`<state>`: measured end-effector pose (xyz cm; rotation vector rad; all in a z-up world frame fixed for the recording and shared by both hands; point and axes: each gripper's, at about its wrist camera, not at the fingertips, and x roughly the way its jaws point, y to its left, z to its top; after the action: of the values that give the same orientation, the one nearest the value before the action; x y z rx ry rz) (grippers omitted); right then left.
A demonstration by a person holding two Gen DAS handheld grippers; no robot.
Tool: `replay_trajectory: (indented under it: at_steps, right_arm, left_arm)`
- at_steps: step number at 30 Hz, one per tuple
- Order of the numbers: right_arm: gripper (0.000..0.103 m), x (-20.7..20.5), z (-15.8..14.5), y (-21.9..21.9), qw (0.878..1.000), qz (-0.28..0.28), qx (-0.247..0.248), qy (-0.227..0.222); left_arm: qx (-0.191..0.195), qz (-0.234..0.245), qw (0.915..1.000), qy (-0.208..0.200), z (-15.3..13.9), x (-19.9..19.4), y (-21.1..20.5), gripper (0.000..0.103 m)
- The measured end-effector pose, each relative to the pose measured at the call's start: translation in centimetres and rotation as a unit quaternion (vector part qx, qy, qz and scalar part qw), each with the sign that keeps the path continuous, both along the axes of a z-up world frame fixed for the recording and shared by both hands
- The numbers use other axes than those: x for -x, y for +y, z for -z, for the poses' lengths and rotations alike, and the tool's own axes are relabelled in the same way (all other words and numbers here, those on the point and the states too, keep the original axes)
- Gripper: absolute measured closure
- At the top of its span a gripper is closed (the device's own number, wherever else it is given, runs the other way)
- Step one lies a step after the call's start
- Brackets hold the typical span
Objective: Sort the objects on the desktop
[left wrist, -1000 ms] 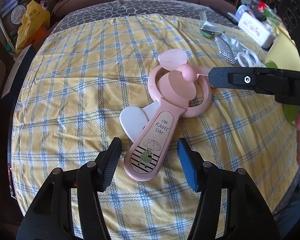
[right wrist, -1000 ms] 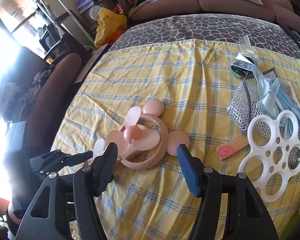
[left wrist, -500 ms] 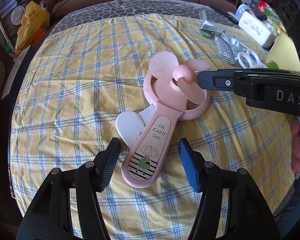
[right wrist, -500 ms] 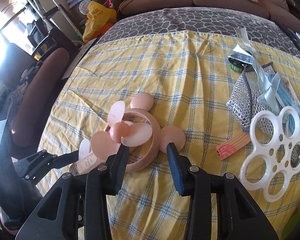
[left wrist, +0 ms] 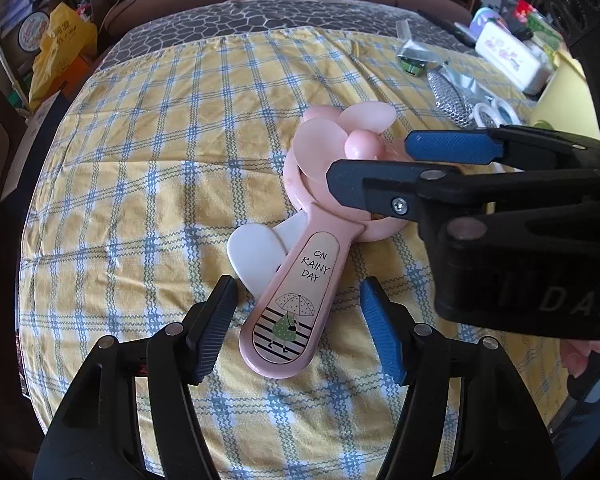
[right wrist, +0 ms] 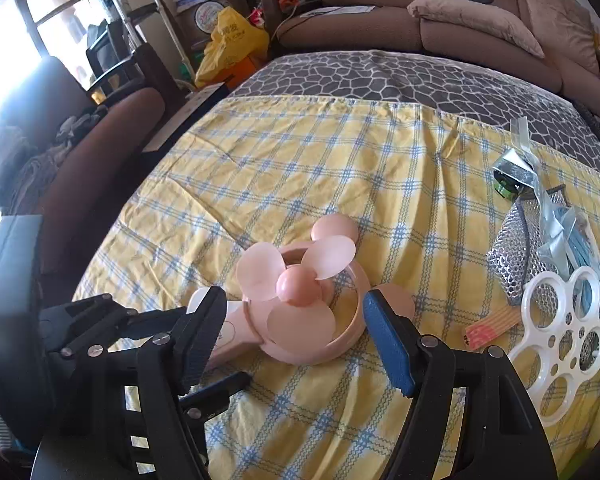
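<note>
A pink hand fan (left wrist: 300,280) with mouse ears and "ON RAINY DAY" on its handle lies on the yellow checked cloth (left wrist: 140,184). A white flat piece (left wrist: 256,256) sticks out beside the handle. My left gripper (left wrist: 298,326) straddles the handle's end; its jaws are opening and the pads stand clear of the handle. From the right, my right gripper (left wrist: 370,160) reaches over the fan head. In the right wrist view that gripper (right wrist: 294,334) has the fan's ring (right wrist: 312,312) between its fingers, jaws opening, pads apart from it.
To the right lie a white ring holder (right wrist: 560,344), a silver mesh pouch (right wrist: 512,256), a striped strip (right wrist: 488,330) and a small green item (right wrist: 504,188). A white box (left wrist: 512,56) stands at the far right. A brown chair (right wrist: 100,160) borders the table's left.
The right gripper narrowed, then widened again and slid further over the fan head. The fan head swung a little left and its blades turned. The left gripper stayed put.
</note>
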<state>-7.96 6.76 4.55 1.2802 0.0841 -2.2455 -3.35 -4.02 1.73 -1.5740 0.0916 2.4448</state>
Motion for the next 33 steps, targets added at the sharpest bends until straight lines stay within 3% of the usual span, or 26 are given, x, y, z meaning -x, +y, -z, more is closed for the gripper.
replay_trajectory:
  at_steps: [6,9,13,15,18,27,32,33]
  right_arm:
    - [0.043,0.1,0.8,-0.9,0.999,-0.01,-0.025,0.017]
    - [0.056,0.3,1.4,-1.1,0.999,-0.014,-0.027,0.014]
    - [0.059,0.1,1.3,-1.7,0.999,-0.017,-0.039,0.032]
    - [0.071,-0.2,0.9,-2.0,0.998,-0.025,-0.034,0.041]
    - [0.078,-0.4,0.6,-2.2,0.998,-0.03,-0.031,0.047]
    - [0.08,-0.5,-0.4,-1.6,0.998,-0.025,-0.007,0.058]
    - [0.08,-1.2,-2.4,-1.4,0.996,-0.03,0.01,0.079]
    - [0.08,-1.3,-2.8,-1.3,0.996,-0.031,0.015,0.083]
  left_arm:
    - [-0.092,-0.055,0.9941,-0.017,-0.5,0.6,-3.4,0.043]
    - [-0.08,-0.048,0.9954,-0.018,-0.4,0.6,-3.5,0.042]
    - [-0.046,-0.033,0.9983,-0.013,-0.2,0.5,-2.4,0.042]
    - [-0.036,-0.028,0.9989,-0.01,-0.1,0.4,-2.1,0.042]
    - [-0.034,-0.026,0.9991,-0.008,-0.1,0.4,-2.1,0.042]
    - [-0.028,-0.024,0.9993,0.006,-0.1,0.5,-2.0,0.042]
    - [-0.023,-0.013,0.9995,0.016,-0.2,0.5,-1.3,0.055]
    - [-0.02,-0.012,0.9996,0.019,-0.2,0.6,-1.2,0.068]
